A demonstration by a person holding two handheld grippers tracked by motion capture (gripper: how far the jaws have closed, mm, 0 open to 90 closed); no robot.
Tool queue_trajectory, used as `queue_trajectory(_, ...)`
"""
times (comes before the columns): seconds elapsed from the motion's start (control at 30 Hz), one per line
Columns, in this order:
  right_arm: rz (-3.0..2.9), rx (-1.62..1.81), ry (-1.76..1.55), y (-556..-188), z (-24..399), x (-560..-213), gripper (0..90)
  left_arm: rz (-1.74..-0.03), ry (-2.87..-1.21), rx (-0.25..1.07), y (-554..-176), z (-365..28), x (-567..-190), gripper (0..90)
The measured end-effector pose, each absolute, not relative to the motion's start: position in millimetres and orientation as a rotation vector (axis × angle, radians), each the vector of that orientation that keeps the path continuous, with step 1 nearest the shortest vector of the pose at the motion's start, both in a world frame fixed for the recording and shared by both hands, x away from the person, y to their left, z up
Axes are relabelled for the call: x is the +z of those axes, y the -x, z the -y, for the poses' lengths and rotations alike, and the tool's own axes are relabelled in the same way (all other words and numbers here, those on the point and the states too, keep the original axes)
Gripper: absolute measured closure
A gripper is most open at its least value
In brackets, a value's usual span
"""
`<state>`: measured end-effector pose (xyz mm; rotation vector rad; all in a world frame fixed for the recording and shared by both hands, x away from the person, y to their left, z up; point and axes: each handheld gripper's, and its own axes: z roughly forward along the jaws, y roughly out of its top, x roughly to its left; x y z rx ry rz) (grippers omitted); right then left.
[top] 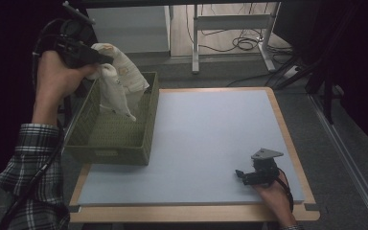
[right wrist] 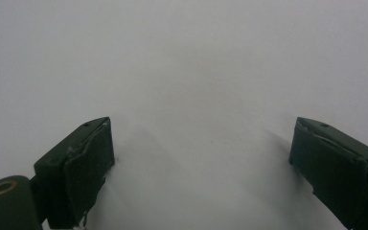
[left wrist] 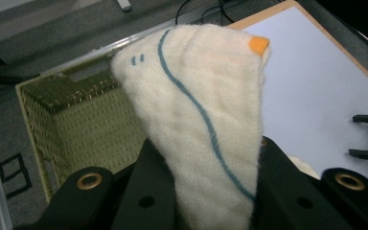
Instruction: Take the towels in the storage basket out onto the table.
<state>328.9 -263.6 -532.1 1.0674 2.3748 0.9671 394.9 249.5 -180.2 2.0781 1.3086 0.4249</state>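
High at the back left, my left gripper (top: pixel 96 57) is shut on a cream knitted cloth (top: pixel 119 84), which dangles over the far end of a green woven basket (top: pixel 120 136). In the left gripper view the cloth (left wrist: pixel 196 105) shows a blue stitched line and an orange patch, pinched between the jaws of my left gripper (left wrist: pixel 208 158), with the basket (left wrist: pixel 72 115) below it. My right gripper (top: pixel 242 175) rests low on the table near the front right edge. It is open (right wrist: pixel 201 139) with nothing between its fingers (right wrist: pixel 84 158).
The table (top: pixel 211 129) has a pale grey mat and a wooden rim (top: pixel 287 139). The basket stands on its left edge. Behind the table are a desk frame (top: pixel 196 43) and cables (top: pixel 242 43) on the floor. A metal rail (top: pixel 350 158) runs along the right.
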Motion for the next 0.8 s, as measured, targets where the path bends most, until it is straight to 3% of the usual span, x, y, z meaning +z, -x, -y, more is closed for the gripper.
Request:
queue_trajectory(0.43, -2.375, 0.968, -1.067, -329.0, 263.7, -532.1, 8.2, -1.205, -2.106, 0.453, -391.3, -208.7, -145.9, 82.5)
queue_trajectory(0.8, -2.377, 0.968, -1.066, -329.0, 263.7, -532.0, 8.2, -1.127, -2.131, 0.429, -396.5, -176.1, -142.1, 82.5)
